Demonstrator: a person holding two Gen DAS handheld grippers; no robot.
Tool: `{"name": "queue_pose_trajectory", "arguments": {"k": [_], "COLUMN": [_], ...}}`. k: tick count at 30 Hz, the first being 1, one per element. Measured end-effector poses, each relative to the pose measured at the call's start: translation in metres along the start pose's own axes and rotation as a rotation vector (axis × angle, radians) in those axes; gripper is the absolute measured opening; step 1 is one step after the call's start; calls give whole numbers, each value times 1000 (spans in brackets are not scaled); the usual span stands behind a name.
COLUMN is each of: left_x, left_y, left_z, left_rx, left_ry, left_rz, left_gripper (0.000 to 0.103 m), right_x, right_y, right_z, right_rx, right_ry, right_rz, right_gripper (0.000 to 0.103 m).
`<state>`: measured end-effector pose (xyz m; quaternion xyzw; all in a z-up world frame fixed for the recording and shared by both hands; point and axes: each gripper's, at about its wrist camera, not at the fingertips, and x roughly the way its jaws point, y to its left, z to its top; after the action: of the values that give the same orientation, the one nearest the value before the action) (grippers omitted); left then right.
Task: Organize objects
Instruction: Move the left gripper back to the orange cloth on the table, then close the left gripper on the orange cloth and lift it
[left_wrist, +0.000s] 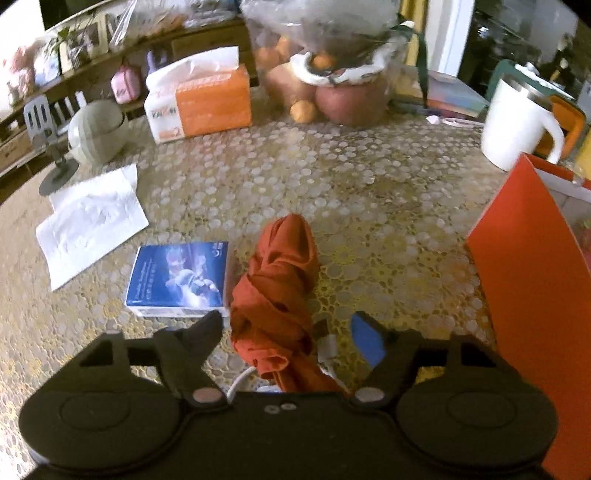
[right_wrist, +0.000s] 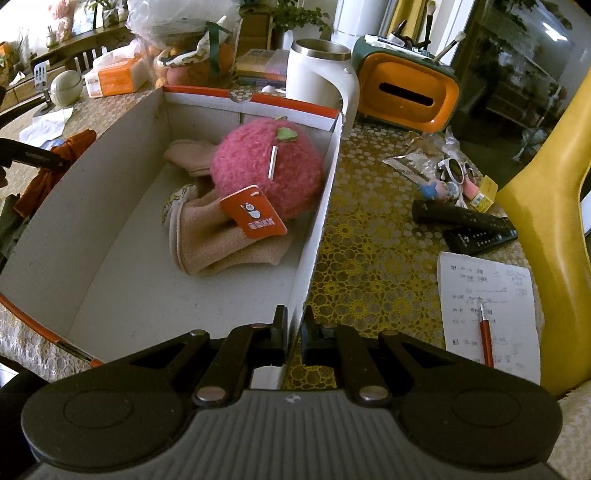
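A crumpled orange-red cloth (left_wrist: 275, 295) lies on the patterned table between the fingers of my left gripper (left_wrist: 291, 325), which is open around its near end. A blue box (left_wrist: 177, 278) lies just left of it. My right gripper (right_wrist: 293, 321) is shut on the right wall of a white cardboard box (right_wrist: 317, 225) with an orange outside (left_wrist: 532, 295). Inside lie a pink plush ball (right_wrist: 266, 173) with an orange tag and folded beige cloth (right_wrist: 225, 240). The orange-red cloth also shows left of the box in the right wrist view (right_wrist: 55, 162).
White tissues (left_wrist: 92, 221), an orange tissue pack (left_wrist: 207, 99), a fruit bag (left_wrist: 325, 74) and a white mug (left_wrist: 517, 122) stand on the far table. Right of the box lie remotes (right_wrist: 469, 221), sunglasses (right_wrist: 456, 171), a notepad with a pen (right_wrist: 487, 317), and an orange holder (right_wrist: 406, 96). A yellow chair (right_wrist: 554, 206) stands at the right.
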<state>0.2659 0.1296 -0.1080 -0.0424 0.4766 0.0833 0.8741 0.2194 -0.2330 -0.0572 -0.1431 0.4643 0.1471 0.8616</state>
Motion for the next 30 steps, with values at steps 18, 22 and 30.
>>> {"name": "queue_pose_trajectory", "arguments": {"k": [18, 22, 30], "left_x": [-35, -65, -128], "left_y": [10, 10, -19], "left_z": [0, 3, 3], "left_rx": [-41, -31, 36], "left_ry": [-27, -68, -139], "left_rz": [-44, -77, -194], "left_gripper": [32, 32, 32], "right_x": [0, 0, 0], "right_y": [0, 0, -1], "right_z": [0, 0, 1], "right_rx": [4, 3, 17], "right_ry": [-5, -5, -11], "right_rz": [0, -1, 5], "right_gripper": [7, 7, 7]}}
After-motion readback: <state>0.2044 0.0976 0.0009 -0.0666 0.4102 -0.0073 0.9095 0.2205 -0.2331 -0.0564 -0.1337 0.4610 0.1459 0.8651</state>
